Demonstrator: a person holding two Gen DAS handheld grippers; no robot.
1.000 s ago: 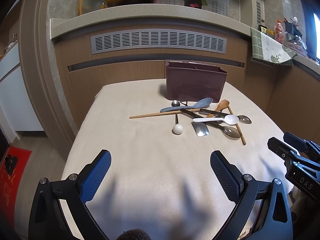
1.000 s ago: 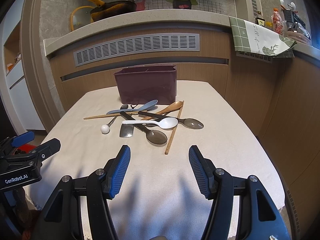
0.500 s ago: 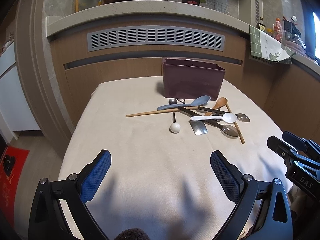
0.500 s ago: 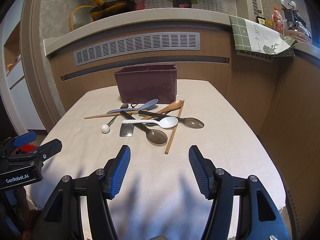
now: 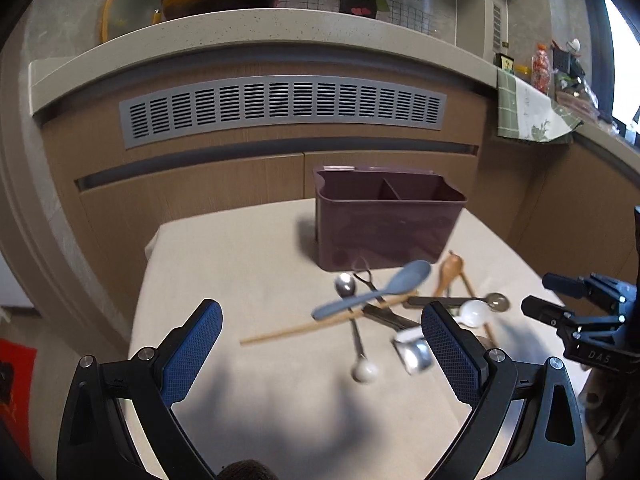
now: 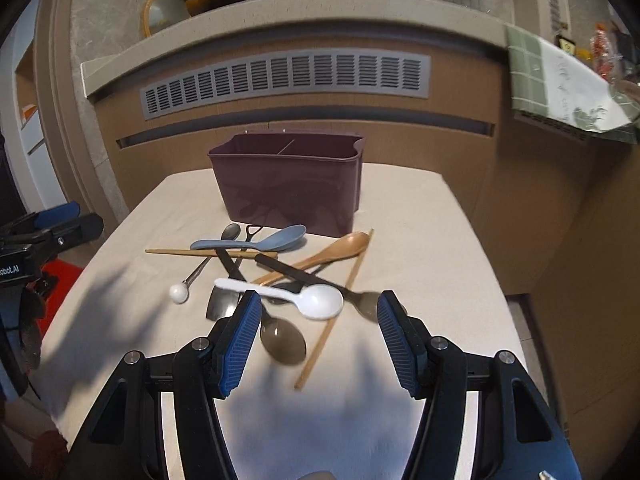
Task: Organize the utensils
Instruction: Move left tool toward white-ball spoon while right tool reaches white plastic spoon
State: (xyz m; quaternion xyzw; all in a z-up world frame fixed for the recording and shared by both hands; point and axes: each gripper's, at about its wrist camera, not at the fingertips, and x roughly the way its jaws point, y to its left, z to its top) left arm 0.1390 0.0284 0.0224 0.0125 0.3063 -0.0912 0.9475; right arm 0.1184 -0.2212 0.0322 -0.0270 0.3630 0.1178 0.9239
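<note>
A pile of utensils lies on the cream tablecloth in front of a dark purple divided holder (image 5: 386, 224) (image 6: 288, 182). It includes a blue spoon (image 5: 372, 294) (image 6: 256, 241), a white spoon (image 6: 308, 298), a wooden spoon (image 6: 336, 250), chopsticks (image 6: 334, 320), a dark spoon (image 6: 282, 340) and a metal stick with a white ball (image 5: 363, 371) (image 6: 179, 293). My left gripper (image 5: 320, 352) is open just short of the pile's left side. My right gripper (image 6: 316, 334) is open, its fingers flanking the white spoon's bowl from the near side. Nothing is held.
The table (image 6: 432, 240) drops off at its left and right edges. Behind it stands a wooden counter front with a grey vent (image 5: 280, 114). A green cloth (image 6: 560, 92) hangs off the counter at the right. The right gripper's body (image 5: 588, 332) shows at the left view's right edge.
Both grippers have moved forward toward the utensil pile and the holder, which now look much closer. Both stay open and nothing has been picked up.
</note>
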